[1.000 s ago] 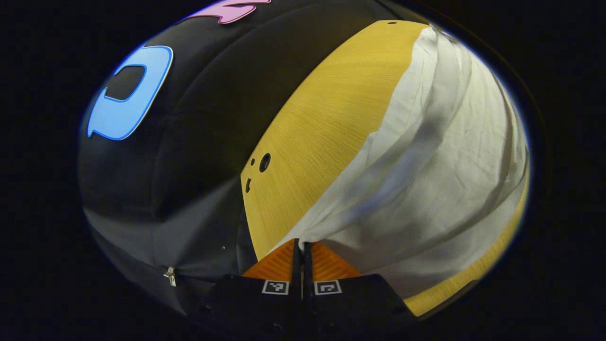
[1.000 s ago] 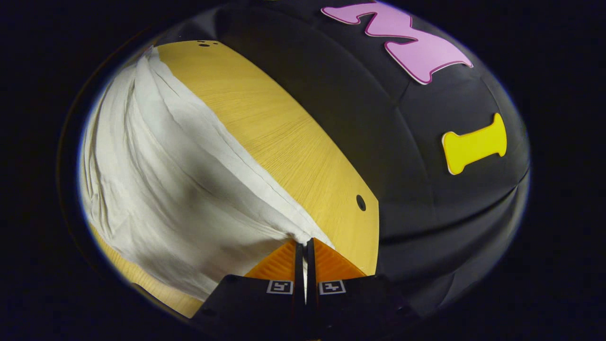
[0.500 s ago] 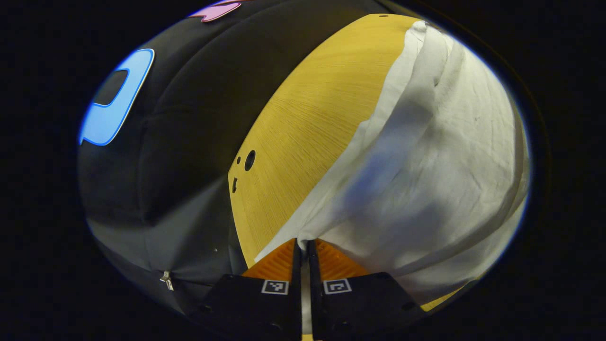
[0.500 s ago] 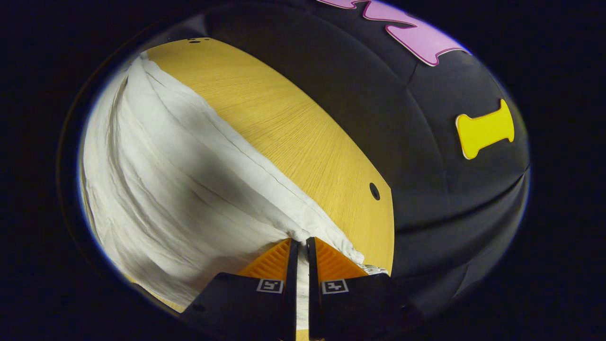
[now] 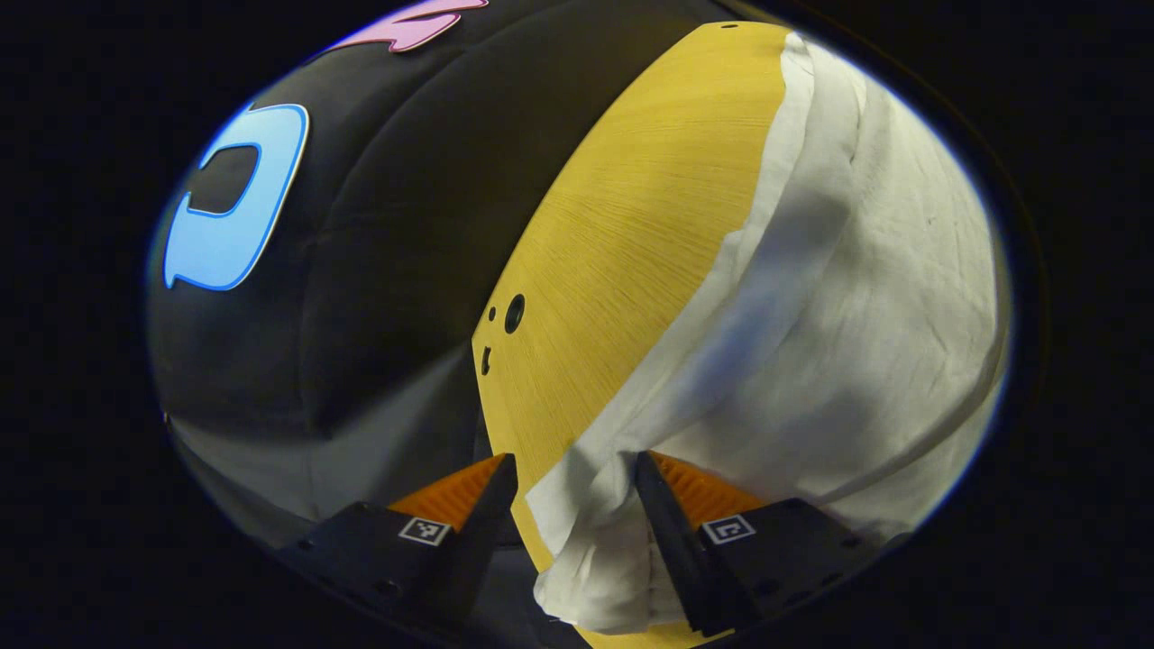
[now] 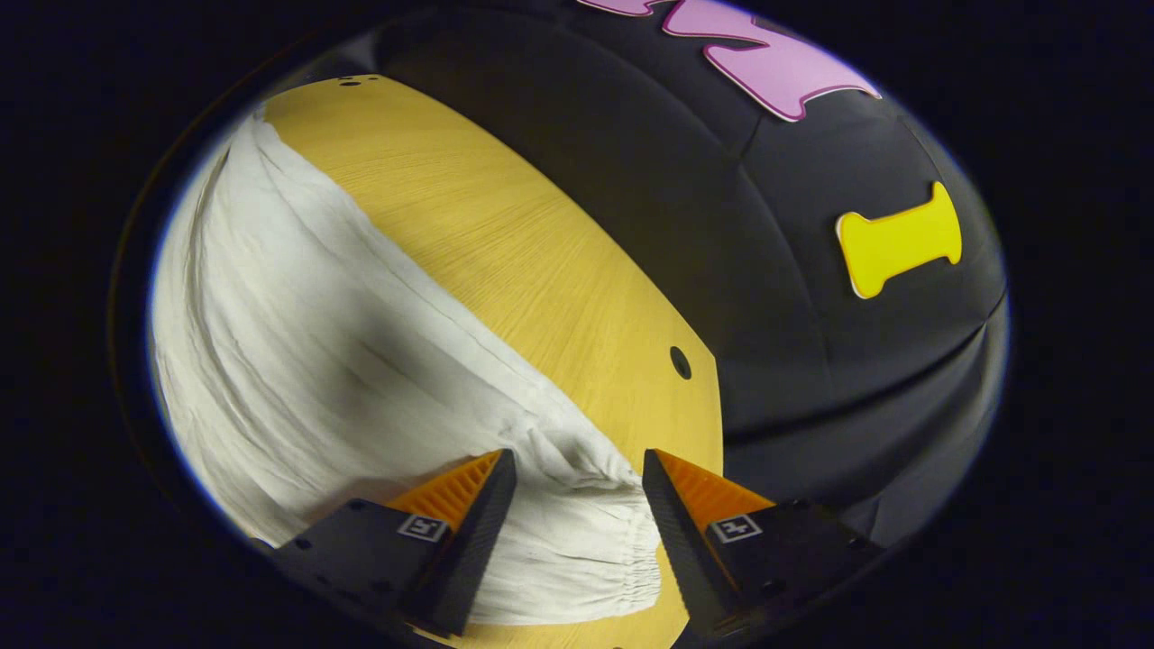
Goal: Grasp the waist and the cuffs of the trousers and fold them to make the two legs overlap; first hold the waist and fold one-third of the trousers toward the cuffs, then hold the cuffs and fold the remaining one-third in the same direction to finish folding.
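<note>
Trousers (image 5: 865,306) on yellow wood table (image 5: 631,243)

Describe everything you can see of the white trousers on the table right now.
The white trousers are a thin, wrinkled woven fabric, cotton by the look, lying spread along the yellow wooden table. In the right gripper view a gathered, elastic-looking edge lies between the fingers of the open right claw. In the left gripper view a bunched fold sits between the fingers of the open left claw, at the table's edge. Neither claw grips the cloth. Soft shadows cross the fabric.
</note>
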Demonstrator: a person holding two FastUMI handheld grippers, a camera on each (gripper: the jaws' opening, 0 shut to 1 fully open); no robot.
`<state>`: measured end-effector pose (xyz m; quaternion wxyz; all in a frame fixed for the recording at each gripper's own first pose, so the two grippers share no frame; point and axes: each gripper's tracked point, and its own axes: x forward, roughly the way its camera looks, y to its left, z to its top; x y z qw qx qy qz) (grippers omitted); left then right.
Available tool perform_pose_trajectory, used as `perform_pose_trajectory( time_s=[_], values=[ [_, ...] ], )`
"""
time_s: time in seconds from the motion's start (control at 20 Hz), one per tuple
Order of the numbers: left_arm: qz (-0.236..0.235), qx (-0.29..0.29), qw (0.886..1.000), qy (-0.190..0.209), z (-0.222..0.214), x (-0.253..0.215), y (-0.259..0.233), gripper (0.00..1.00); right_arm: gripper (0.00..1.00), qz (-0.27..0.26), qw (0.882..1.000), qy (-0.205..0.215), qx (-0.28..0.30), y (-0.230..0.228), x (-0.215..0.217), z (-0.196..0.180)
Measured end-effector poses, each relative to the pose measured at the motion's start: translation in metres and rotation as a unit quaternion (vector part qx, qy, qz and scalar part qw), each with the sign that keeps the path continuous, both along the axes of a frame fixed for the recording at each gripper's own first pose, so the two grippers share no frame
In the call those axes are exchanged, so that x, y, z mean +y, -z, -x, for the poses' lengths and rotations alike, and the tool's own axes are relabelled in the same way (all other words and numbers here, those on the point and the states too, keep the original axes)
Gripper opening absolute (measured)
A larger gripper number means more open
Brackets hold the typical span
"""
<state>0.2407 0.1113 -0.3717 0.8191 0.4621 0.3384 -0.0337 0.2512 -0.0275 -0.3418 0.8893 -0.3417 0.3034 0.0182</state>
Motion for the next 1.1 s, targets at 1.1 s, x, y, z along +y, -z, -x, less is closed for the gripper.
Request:
perform_pose_trajectory(
  time_s=[1.1],
  values=[
    [0.377, -0.152, 0.901, -0.154, 0.063, -0.005, -0.122, 0.96, 0.98, -0.477, 0.802, 0.358, -0.036, -0.019, -0.035, 0.11]
  ],
)
